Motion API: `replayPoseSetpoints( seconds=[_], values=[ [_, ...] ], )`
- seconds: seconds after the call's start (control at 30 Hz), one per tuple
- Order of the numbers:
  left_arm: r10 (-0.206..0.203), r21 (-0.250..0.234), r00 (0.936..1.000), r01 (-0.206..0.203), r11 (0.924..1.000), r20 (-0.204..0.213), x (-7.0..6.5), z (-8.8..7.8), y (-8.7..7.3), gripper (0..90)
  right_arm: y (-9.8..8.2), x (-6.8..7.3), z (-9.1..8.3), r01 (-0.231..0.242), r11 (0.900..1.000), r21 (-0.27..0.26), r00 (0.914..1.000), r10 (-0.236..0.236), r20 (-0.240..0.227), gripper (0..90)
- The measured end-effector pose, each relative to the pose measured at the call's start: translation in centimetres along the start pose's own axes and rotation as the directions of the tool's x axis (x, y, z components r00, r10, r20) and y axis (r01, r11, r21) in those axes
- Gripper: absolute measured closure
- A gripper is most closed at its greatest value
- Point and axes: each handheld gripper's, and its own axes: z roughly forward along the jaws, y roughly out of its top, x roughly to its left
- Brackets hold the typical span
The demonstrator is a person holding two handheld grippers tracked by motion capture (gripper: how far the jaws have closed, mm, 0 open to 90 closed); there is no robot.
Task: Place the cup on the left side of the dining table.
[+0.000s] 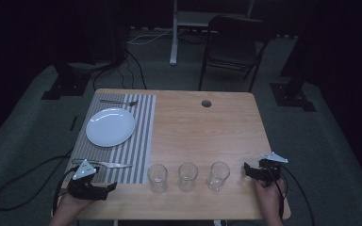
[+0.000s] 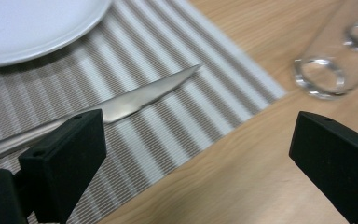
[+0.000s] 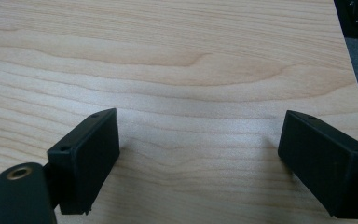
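So far the place setting looks partly laid, as I judge it: a white plate (image 1: 110,126) sits on the striped placemat (image 1: 141,141) at about 10 o'clock on the surface (image 1: 202,132), with a fork (image 1: 119,101) beyond it at 12 o'clock of the plate and a knife (image 1: 107,164) along the mat's near edge at its 6 o'clock. Three empty glasses (image 1: 187,176) stand in a row off the mat, toward 6 o'clock of the surface; they likely remain to be placed. The left gripper (image 1: 104,189) hovers just near of the knife's handle end, jaws spread wide with nothing between them. The right gripper (image 1: 250,170), at 3 o'clock of the last glass, is likewise wide open and empty over bare wood. No brand, label or writing can be read anywhere.
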Motion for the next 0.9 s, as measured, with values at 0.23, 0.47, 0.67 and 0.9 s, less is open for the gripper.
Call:
replayPoseSetpoints(
  seconds=[0.23, 0.47, 0.67, 0.9],
  values=[
    [0.037, -0.001, 0.9991, -0.037, 0.9993, 0.018, -0.9, 0.1, 0.9, 4.3, 0.0, 0.0, 0.0, 0.0, 1.0, 0.0, 1.0, 0.0, 0.0, 12.1],
    [0.06, -0.03, 0.9968, -0.059, 0.9978, 0.053, -1.6, 0.2, 2.1, 4.3, 0.0, 0.0, 0.0, 0.0, 1.0, 0.0, 1.0, 0.0, 0.0, 12.1],
    [0.093, -0.023, 0.993, -0.091, 0.9956, 0.074, -2.6, 0.5, 3.7, 4.4, 0.0, 0.0, 0.0, 0.0, 1.0, 0.0, 1.0, 0.0, 0.0, 12.1],
    [0.129, -0.028, 0.9874, -0.127, 0.9915, 0.091, -3.5, 0.5, 5.0, 4.5, 0.0, 0.0, 0.0, 0.0, 1.0, 0.001, 1.0, 0.0, 0.0, 12.1]
  ],
)
